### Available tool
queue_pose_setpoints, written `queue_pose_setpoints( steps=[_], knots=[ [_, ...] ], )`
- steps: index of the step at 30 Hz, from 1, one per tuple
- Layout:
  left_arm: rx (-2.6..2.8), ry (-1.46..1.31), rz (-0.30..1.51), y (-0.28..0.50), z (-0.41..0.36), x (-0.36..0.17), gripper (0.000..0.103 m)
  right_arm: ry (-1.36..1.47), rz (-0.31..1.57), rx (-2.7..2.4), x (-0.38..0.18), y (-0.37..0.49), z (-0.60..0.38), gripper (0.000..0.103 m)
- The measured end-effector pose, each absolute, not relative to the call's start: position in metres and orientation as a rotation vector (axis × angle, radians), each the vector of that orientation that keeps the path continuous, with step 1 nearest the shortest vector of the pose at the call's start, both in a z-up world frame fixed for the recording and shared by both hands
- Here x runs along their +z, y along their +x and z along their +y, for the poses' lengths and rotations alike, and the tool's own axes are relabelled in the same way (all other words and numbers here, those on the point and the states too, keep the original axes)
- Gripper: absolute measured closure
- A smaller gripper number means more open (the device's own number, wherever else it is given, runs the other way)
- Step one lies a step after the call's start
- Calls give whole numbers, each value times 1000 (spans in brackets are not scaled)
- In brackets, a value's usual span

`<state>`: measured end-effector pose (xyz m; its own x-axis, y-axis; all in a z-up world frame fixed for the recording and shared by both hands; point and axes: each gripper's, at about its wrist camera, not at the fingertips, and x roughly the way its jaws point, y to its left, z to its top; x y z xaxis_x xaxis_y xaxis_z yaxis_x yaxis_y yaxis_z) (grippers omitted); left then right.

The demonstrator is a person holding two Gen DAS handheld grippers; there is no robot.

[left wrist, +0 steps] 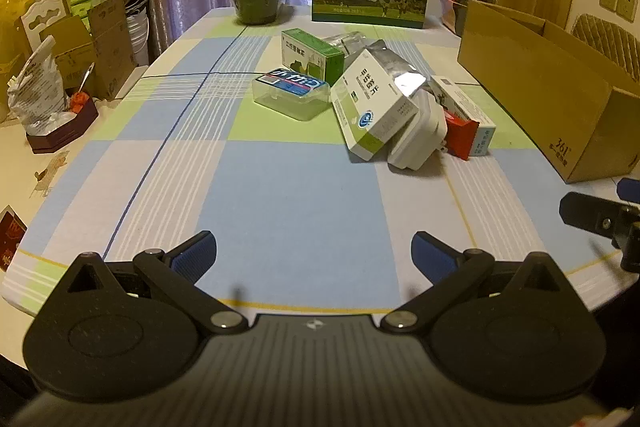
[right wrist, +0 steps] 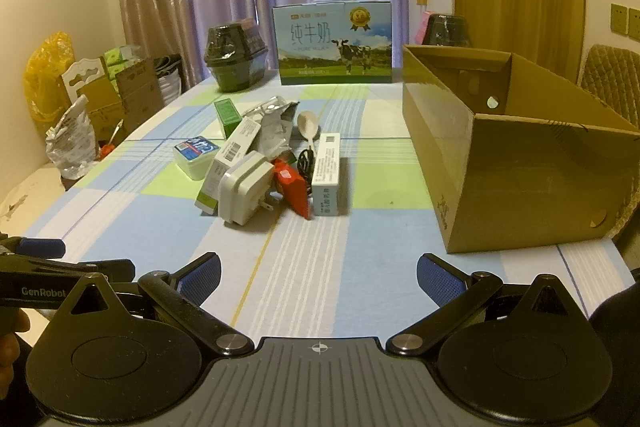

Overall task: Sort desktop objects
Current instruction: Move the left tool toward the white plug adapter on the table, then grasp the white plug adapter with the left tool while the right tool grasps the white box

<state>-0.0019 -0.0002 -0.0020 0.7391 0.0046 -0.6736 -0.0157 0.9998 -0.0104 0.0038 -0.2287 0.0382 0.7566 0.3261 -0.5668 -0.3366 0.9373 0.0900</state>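
A heap of small items lies mid-table: a white plug adapter [right wrist: 245, 187], a white-and-green box [left wrist: 372, 105], a clear plastic case [left wrist: 290, 94], a green box [left wrist: 312, 55], a red packet [right wrist: 293, 187], a white carton [right wrist: 326, 173], a foil pouch [right wrist: 272, 127], a spoon [right wrist: 309, 125] and a black cable [right wrist: 305, 163]. An open cardboard box [right wrist: 520, 163] stands to the right of the heap. My left gripper [left wrist: 314, 257] is open above the near table edge, well short of the heap. My right gripper [right wrist: 319, 281] is open too, nothing between its fingers.
At the table's far end stand a milk carton case [right wrist: 334, 45] and a dark wrapped pot [right wrist: 235, 57]. Left of the table are cardboard boxes [left wrist: 102, 47] and a crumpled bag [left wrist: 38, 87]. A chair back [right wrist: 614, 79] shows behind the cardboard box.
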Motion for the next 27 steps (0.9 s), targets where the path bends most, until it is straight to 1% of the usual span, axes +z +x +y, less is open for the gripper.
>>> queue_pose_setpoints(
  steps=[9,17,18,20,21,22,23,25,26,27],
  knots=[
    [-14,-125,730,5,9,12,1,-10,609,403,45,9,-220,2],
    [-78,-59,714,23,-1,22,1,-5,612,400,44,30,-216,3],
    [-95,-42,711,27,-3,22,1,-11,612,405,44,33,-215,4],
    [-126,-10,713,36,-6,21,1,-18,620,409,43,42,-214,11],
    [-145,12,712,41,-9,20,1,-20,626,410,41,47,-214,17],
    [-158,34,710,44,-11,19,3,-20,636,416,40,52,-214,23],
    [-174,63,707,48,-14,18,5,-17,648,425,38,57,-214,24],
    [-203,115,706,55,-19,14,15,-12,662,429,35,67,-215,27],
    [-220,133,710,59,-22,11,17,-15,662,428,34,71,-214,28],
    [-237,141,714,63,-23,8,22,-21,662,428,32,75,-214,30]
  ],
)
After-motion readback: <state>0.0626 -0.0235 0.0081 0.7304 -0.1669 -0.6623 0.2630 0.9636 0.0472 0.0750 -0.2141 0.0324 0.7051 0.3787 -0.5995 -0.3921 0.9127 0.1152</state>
